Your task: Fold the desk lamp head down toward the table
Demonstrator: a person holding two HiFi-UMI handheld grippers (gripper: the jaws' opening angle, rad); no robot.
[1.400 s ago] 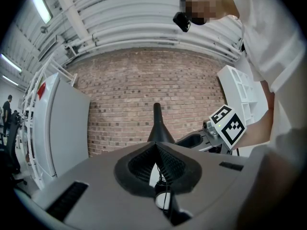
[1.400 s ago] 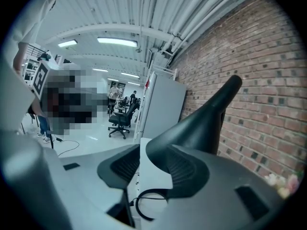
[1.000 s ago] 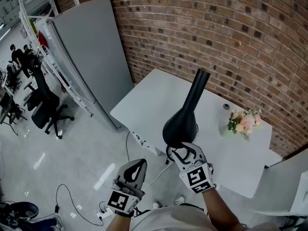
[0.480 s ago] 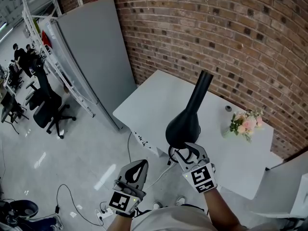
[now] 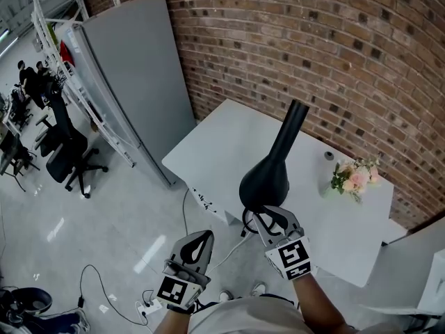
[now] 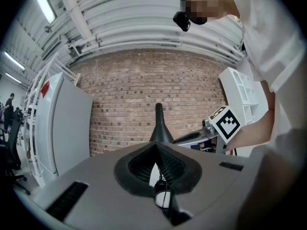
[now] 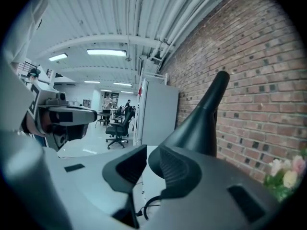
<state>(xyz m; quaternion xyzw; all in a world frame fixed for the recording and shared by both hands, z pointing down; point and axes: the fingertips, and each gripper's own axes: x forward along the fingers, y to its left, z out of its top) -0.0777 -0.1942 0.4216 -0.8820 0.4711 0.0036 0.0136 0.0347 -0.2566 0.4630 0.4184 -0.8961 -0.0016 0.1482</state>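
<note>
The black cone-shaped lamp head (image 5: 268,176) hangs tilted over the white table (image 5: 222,138), its narrow neck (image 5: 295,117) rising toward the brick wall. My right gripper (image 5: 270,214) sits at the head's wide lower rim. Its jaws are closing, with a narrow gap left. In the right gripper view (image 7: 147,157) the table and a cable show through that gap, and the lamp head (image 7: 196,123) lies just past the right finger (image 7: 175,169). I cannot tell whether the pads touch it. My left gripper (image 5: 197,241) is shut and empty, over the floor short of the table. Its view (image 6: 156,145) faces the lamp head (image 6: 159,128).
A pink flower bunch (image 5: 353,176) and a small dark knob (image 5: 328,155) stand on the table's right part. A black cable (image 5: 245,225) loops under the lamp head. A grey partition (image 5: 135,75) stands left of the table, with an office chair (image 5: 66,162) beyond. A brick wall (image 5: 334,47) backs the table.
The right gripper's jaws have drawn much closer together at the lamp head's rim. The left gripper and the lamp have hardly moved.
</note>
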